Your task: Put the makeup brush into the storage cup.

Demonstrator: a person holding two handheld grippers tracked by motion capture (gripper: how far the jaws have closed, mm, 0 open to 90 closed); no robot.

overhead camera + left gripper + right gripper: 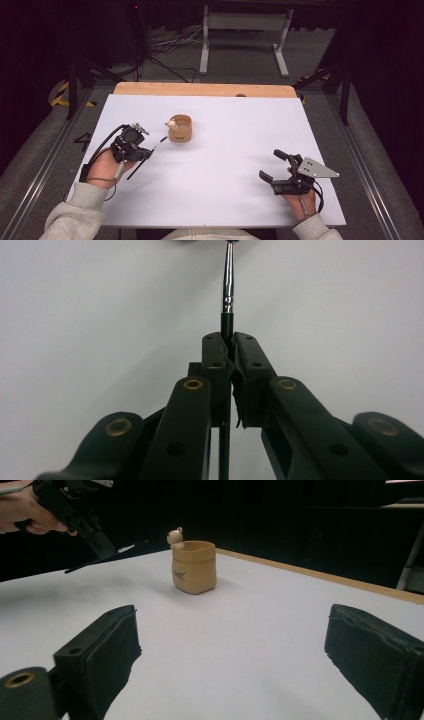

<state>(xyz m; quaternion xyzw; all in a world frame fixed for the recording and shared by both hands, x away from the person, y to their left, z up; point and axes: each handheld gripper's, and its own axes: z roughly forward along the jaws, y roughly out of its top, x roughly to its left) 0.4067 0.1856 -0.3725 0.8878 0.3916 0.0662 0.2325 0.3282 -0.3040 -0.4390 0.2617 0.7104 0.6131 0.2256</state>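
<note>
Left gripper point(230, 347) jaws clamped tight on a thin paintbrush point(227, 287), pinching the black handle just below the silver ferrule; the bristle end points ahead, tip cut off at the frame's top edge. In the high view the left gripper point(150, 150) holds the brush point(146, 157) slanted, raised off the white table point(225, 175), front end near the tan holder cup point(180, 128), not touching it. Right gripper point(274, 165) jaws spread wide, nothing between them, resting low, well apart from cup and brush.

Handling, my read: brush is light, stiff, slim and round, so it can roll or pivot in the pads. The grip near the ferrule looks fair; mid-handle would balance better. Bristles are soft, keep off them. Cup point(194, 566) looks light and tippable, with a little bear figure point(175, 536) on its rim.

Count: one brush, one cup, one bear, two grippers.
</note>
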